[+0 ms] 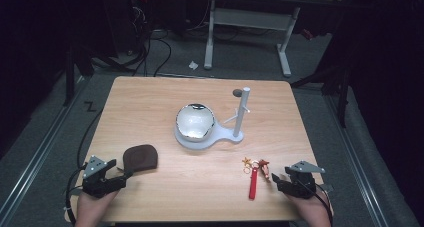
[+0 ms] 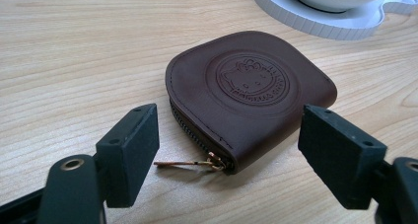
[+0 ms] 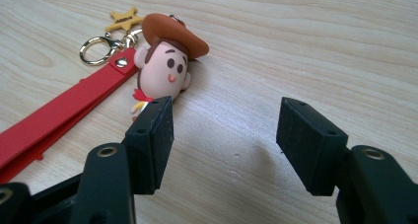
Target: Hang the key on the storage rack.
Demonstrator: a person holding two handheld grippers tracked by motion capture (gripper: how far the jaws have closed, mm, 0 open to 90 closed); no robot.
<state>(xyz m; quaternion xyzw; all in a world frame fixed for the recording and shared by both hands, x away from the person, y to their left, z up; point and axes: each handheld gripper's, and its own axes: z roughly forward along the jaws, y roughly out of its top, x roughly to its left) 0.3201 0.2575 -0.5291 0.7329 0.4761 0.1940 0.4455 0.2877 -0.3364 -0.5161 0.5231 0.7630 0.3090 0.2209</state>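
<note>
Keychain [image 1: 256,176] lies flat near the stand's [image 1: 240,118] front, red strap [image 3: 59,113] long axis running toward the table's near edge, cowboy figure [image 3: 165,68] head away. Right gripper [image 3: 224,142] released, jaws wide, empty, just beside the figure. Left gripper [image 2: 229,152] spread before the brown pouch [image 2: 249,93].
</note>
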